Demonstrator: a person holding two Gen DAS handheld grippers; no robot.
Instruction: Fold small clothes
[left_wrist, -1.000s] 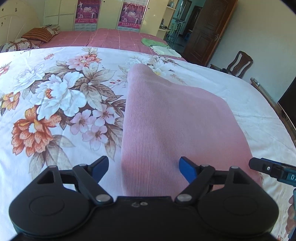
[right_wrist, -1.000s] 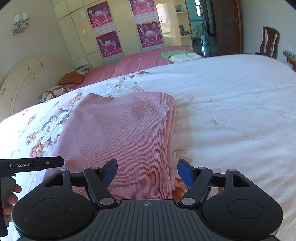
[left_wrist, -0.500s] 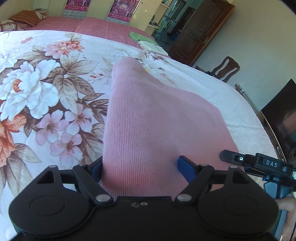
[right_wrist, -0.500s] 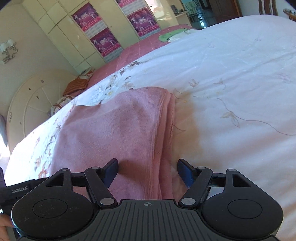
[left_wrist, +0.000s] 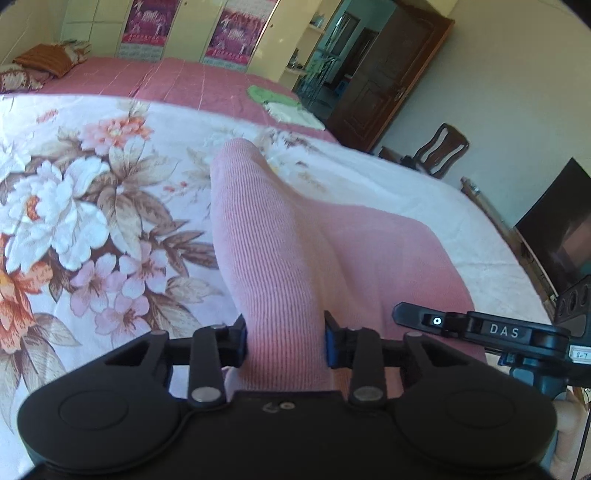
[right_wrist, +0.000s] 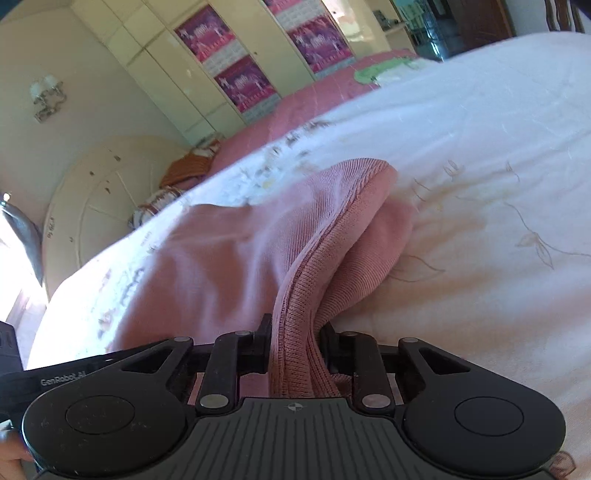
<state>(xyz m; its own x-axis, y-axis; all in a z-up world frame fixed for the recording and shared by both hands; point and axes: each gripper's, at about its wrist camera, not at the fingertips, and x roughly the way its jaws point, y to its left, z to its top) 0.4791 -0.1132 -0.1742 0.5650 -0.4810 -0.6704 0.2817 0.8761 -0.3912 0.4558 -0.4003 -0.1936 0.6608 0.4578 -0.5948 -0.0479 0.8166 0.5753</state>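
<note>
Left wrist view: the left gripper (left_wrist: 282, 341), fingers spread a second ago, has closed onto the near edge of the pink ribbed knit garment (left_wrist: 295, 254), which lies on the floral bedsheet (left_wrist: 92, 206); the cloth rises in a ridge. The right gripper's black body (left_wrist: 480, 328) sits just right.

Right wrist view: the right gripper (right_wrist: 295, 345), earlier apart, now clamps the garment's (right_wrist: 229, 258) seamed edge, lifted and tilted, showing layered hems unseen from the left.
</note>
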